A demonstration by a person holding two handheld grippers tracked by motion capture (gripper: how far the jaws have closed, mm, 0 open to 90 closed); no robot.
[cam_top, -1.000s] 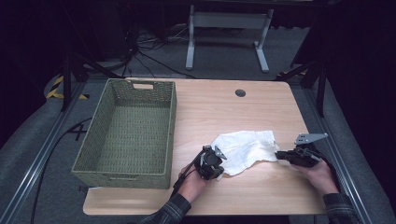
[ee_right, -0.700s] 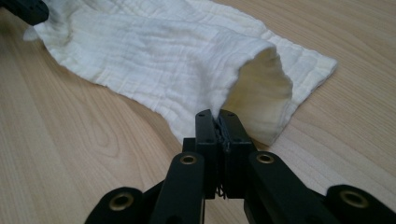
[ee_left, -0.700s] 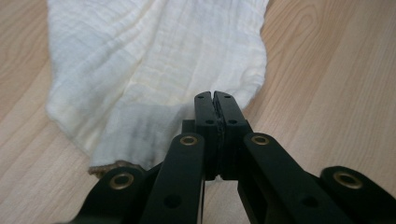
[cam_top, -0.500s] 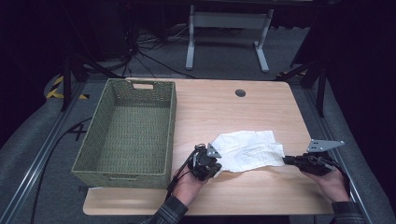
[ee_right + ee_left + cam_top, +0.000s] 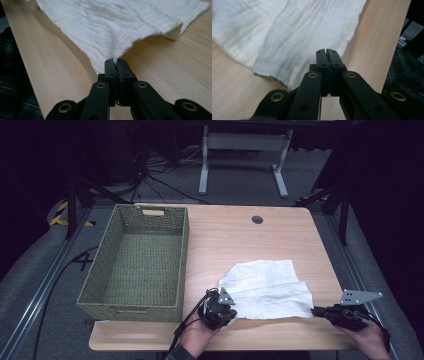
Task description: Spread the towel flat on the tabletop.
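While a dark room with a grey floor and a metal stand (image 5: pixel 244 155) surrounds it, the wooden surface (image 5: pixel 235 240) carries a green woven basket (image 5: pixel 137 262) at its left and a white cloth (image 5: pixel 267 290) near its front edge. Low over that edge, the left claw (image 5: pixel 231 309) pinches the cloth's near-left corner, and the right claw (image 5: pixel 316 310), level, clamps its near-right corner, drawing the cloth out between them.
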